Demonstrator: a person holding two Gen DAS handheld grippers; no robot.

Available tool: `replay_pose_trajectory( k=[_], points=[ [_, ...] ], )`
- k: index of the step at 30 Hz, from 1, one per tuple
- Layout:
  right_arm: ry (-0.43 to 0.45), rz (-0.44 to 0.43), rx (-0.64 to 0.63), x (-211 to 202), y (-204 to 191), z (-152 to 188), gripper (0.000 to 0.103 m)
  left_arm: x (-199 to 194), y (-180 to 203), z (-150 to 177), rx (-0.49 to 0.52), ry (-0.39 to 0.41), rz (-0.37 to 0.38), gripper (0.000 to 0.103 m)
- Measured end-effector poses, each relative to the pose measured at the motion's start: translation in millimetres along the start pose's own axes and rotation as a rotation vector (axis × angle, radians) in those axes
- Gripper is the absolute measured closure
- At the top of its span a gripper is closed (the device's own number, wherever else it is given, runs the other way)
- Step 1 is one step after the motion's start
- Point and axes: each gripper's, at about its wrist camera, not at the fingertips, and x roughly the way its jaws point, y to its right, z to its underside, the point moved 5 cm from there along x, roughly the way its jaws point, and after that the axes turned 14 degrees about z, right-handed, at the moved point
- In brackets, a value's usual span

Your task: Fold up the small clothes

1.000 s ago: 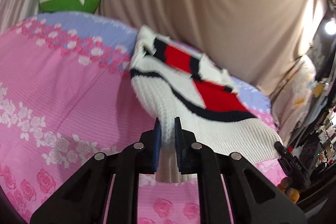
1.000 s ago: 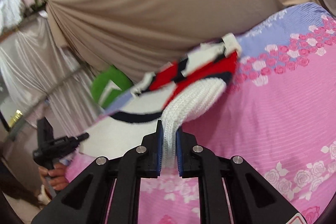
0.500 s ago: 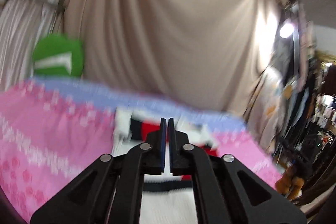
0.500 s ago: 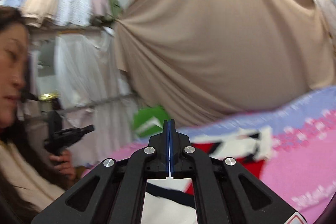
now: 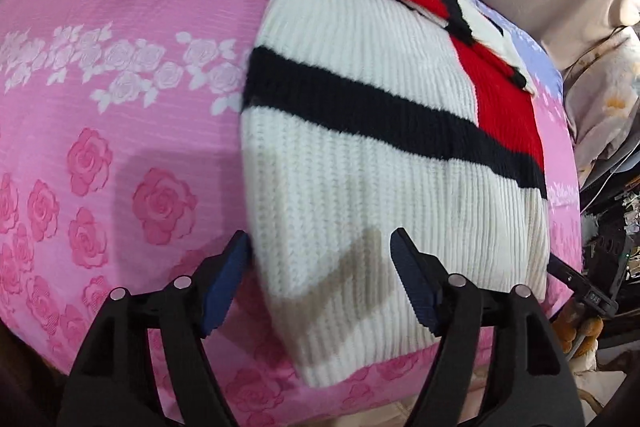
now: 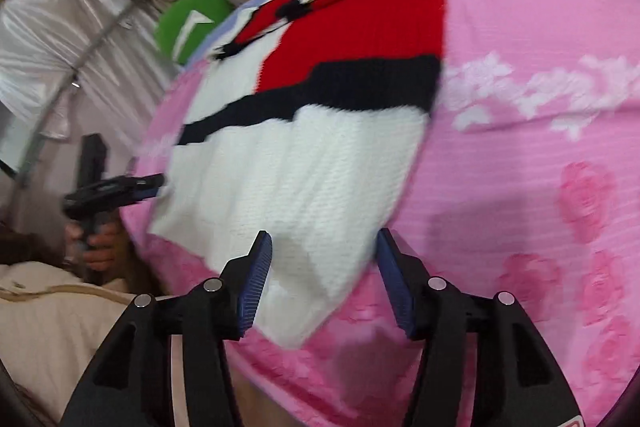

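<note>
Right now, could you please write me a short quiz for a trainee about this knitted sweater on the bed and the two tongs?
1. True or false: the left tongs are pressing on the white knitted sweater with black and red blocks.
2. What does the sweater lie on?
A. green cushion
B. pink rose-patterned bedsheet
C. beige curtain
3. Fill in: the blue pads of the right tongs stand ___ over the sweater's near corner.

Key: 1 false, its jaws are opening; 2 B; 3 apart.
</note>
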Motion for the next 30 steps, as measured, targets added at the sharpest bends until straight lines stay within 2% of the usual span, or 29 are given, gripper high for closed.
replay_pose_trajectory(
  k=[1, 2, 3, 6, 9, 11, 13, 16, 18, 19, 21, 24, 25, 26, 27, 28, 29, 30],
  points=[
    [0.014, -0.030, 0.007, 4, -2, -2, 0.054, 3, 4, -2, 0.019, 0.011, 0.013, 0.058],
    [0.025, -0.054, 0.015, 9, -3, -3, 0.072, 4, 8, 0, 0.024, 0.017, 0.041, 0.077],
    [0.037, -0.084, 0.025, 8, -6, -4, 0.089, 8, 8, -2, -0.010, 0.010, 0.096, 0.091],
    [0.144, -0.240, 0.013, -19, -22, -7, 0.091, -8, 17, -6, -0.043, 0.079, 0.201, 0.092],
    [0.302, -0.433, -0.027, -77, -28, -12, 0.093, -61, 40, -12, 0.023, 0.227, 0.279, 0.092],
    [0.390, -0.488, -0.048, -108, -31, -19, 0.096, -98, 62, -14, 0.108, 0.332, 0.301, 0.092],
    [0.449, -0.480, -0.069, -130, -31, -27, 0.096, -119, 77, -17, 0.170, 0.393, 0.304, 0.092],
    [0.521, -0.453, -0.059, -141, -29, -50, 0.096, -133, 91, -35, 0.218, 0.439, 0.311, 0.092],
    [0.550, -0.436, -0.034, -135, -26, -77, 0.097, -130, 92, -64, 0.233, 0.451, 0.270, 0.092],
    [0.565, -0.413, -0.018, -129, -22, -101, 0.097, -133, 89, -76, 0.236, 0.455, 0.261, 0.092],
    [0.594, -0.352, 0.003, -115, -21, -144, 0.097, -124, 86, -117, 0.230, 0.470, 0.212, 0.092],
    [0.621, -0.261, 0.093, -91, 1, -220, 0.096, -94, 73, -200, 0.155, 0.475, 0.144, 0.090],
    [0.636, -0.197, 0.166, -80, 17, -246, 0.095, -79, 68, -232, 0.126, 0.487, 0.109, 0.083],
    [0.672, -0.152, 0.238, -74, 29, -262, 0.090, -64, 63, -256, 0.119, 0.490, 0.071, 0.079],
    [0.716, -0.093, 0.309, -73, 40, -270, 0.080, -56, 55, -269, 0.098, 0.507, -0.013, 0.077],
    [0.747, -0.065, 0.352, -75, 46, -270, 0.075, -49, 46, -278, 0.073, 0.522, -0.121, 0.077],
    [0.776, -0.070, 0.371, -80, 49, -266, 0.062, -47, 43, -279, 0.074, 0.523, -0.137, 0.077],
    [0.794, -0.086, 0.350, -84, 47, -256, 0.054, -47, 41, -274, 0.085, 0.520, -0.105, 0.072]
  ],
)
